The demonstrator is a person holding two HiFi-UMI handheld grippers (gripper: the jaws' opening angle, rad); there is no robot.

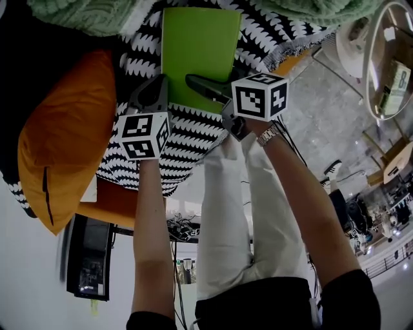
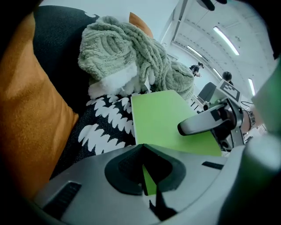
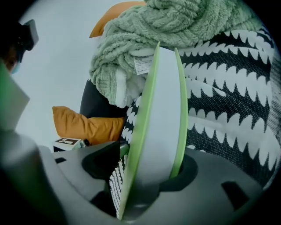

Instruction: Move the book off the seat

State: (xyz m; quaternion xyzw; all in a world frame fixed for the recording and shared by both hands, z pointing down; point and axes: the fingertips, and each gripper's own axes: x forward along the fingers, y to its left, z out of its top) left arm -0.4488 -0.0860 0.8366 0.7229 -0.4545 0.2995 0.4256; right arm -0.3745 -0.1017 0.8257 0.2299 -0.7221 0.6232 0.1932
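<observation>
My left gripper [image 1: 153,91] pinches the near corner of the green book [image 1: 199,45], and my right gripper [image 1: 200,84] clamps across its thick edge. The book lies on the black-and-white cushion [image 1: 187,142]. An orange pillow [image 1: 64,135] sits beside it, with a green knitted blanket [image 1: 84,16] beyond.

Both forearms [image 1: 151,225] bare, reaching fwd side by side. L hand-held gripper [image 1: 155,87] pinched nearly closed on book [image 1: 197,45] corner. R hand-held gripper [image 1: 193,82] clamped wide across book's thickness, watch [image 1: 268,135] on wrist.
</observation>
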